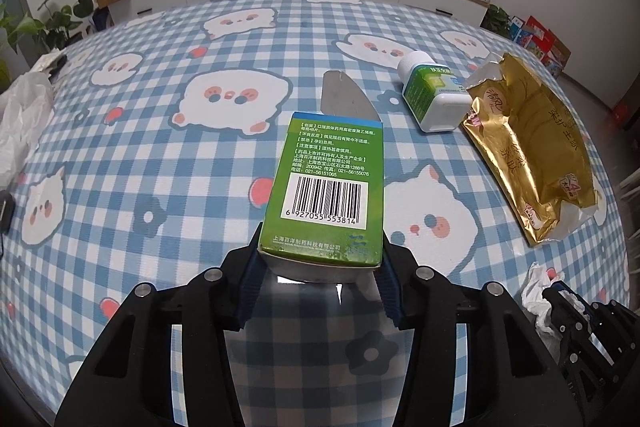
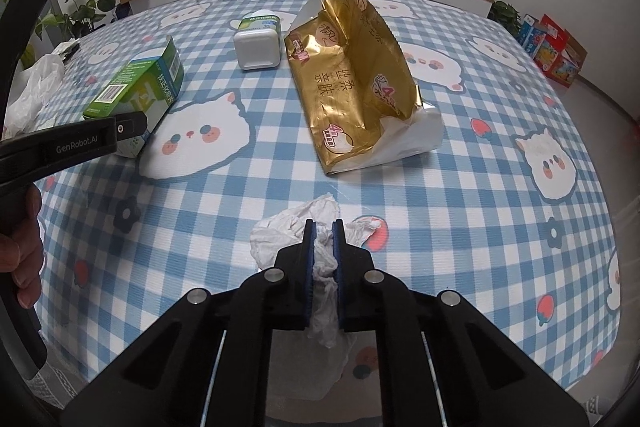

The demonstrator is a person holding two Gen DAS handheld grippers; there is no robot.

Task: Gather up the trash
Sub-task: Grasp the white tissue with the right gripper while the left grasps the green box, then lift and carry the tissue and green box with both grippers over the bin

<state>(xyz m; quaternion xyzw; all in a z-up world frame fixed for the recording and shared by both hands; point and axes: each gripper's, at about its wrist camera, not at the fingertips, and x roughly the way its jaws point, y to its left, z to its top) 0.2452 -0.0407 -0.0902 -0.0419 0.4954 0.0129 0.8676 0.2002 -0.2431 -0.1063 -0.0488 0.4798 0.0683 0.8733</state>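
Left gripper (image 1: 320, 267) jaws pinching green box (image 1: 332, 187), centre of tabletop (image 1: 160, 163). Right gripper (image 2: 323, 227) jaws pressed on crumpled tissue (image 2: 280, 231), near edge. Lift both straight, grips firm.

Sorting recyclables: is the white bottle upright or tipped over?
Tipped over. The white bottle lies on its side on the tablecloth, cap pointing away.

The tablecloth (image 2: 460, 227) was blue-and-white check with white cartoon animals, red strawberries and dark flowers. The carton (image 1: 332, 183) was green with a blue top band and black barcode; the bottle (image 1: 430, 95) white, green-labelled; the wrapper (image 2: 352, 75) shiny gold; the crumpled tissue (image 2: 280, 235) white; the gripper pads (image 2: 308, 259) blue on black
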